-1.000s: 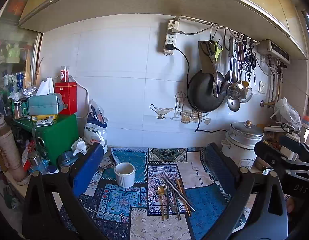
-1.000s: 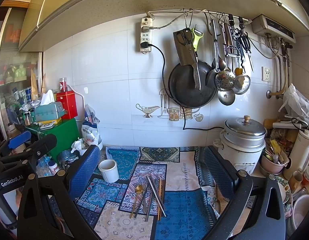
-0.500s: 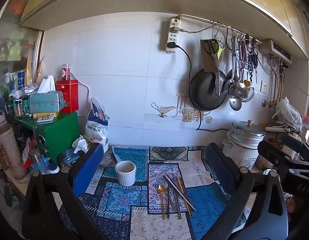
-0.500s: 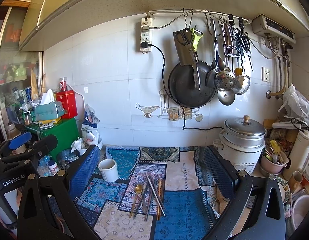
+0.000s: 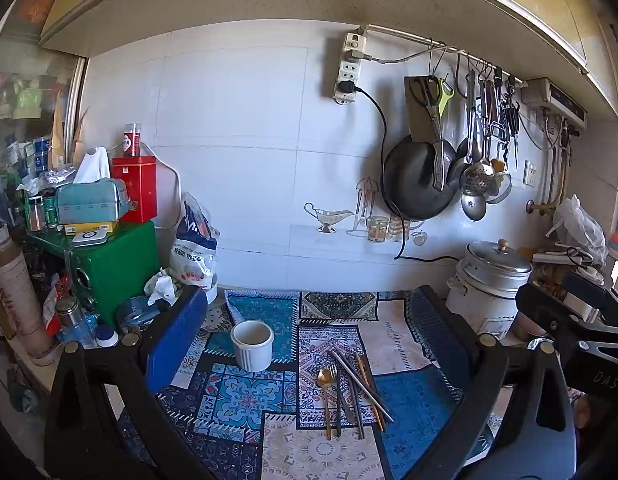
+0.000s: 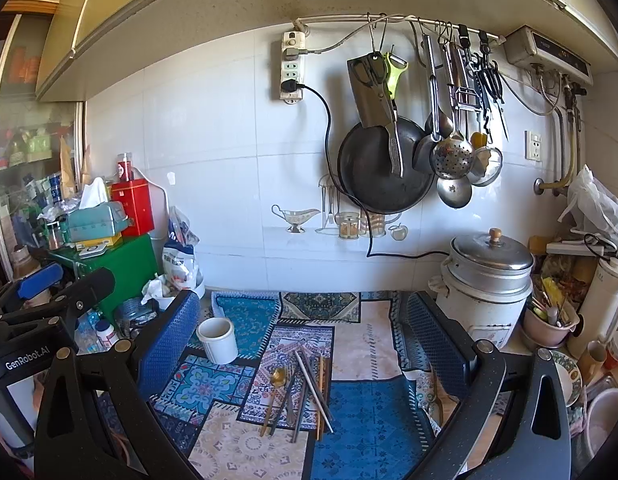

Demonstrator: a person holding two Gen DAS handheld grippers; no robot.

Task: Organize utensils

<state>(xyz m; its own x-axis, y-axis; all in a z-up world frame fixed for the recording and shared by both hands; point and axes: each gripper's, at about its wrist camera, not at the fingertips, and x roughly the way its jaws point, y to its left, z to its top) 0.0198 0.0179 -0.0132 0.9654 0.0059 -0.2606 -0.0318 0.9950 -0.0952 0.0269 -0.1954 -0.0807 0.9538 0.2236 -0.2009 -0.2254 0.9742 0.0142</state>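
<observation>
A pile of utensils lies on a patterned mat (image 5: 245,396): a gold spoon (image 5: 324,380), a dark fork (image 5: 336,392), a knife and chopsticks (image 5: 365,384). The same pile (image 6: 301,388) shows in the right wrist view. A white ribbed cup (image 5: 252,344) stands upright left of the pile, also in the right wrist view (image 6: 217,339). My left gripper (image 5: 309,336) is open and empty, held above the mat. My right gripper (image 6: 305,332) is open and empty, above the pile.
A white rice cooker (image 6: 485,288) stands at the right, with a bowl of tools (image 6: 549,320) beside it. A green box (image 5: 113,264) and clutter stand at the left. A pan (image 6: 381,164) and ladles hang on the wall.
The left gripper's view has drifted slightly right; the right gripper has barely moved. Both stay open and nothing on the mat has moved.
</observation>
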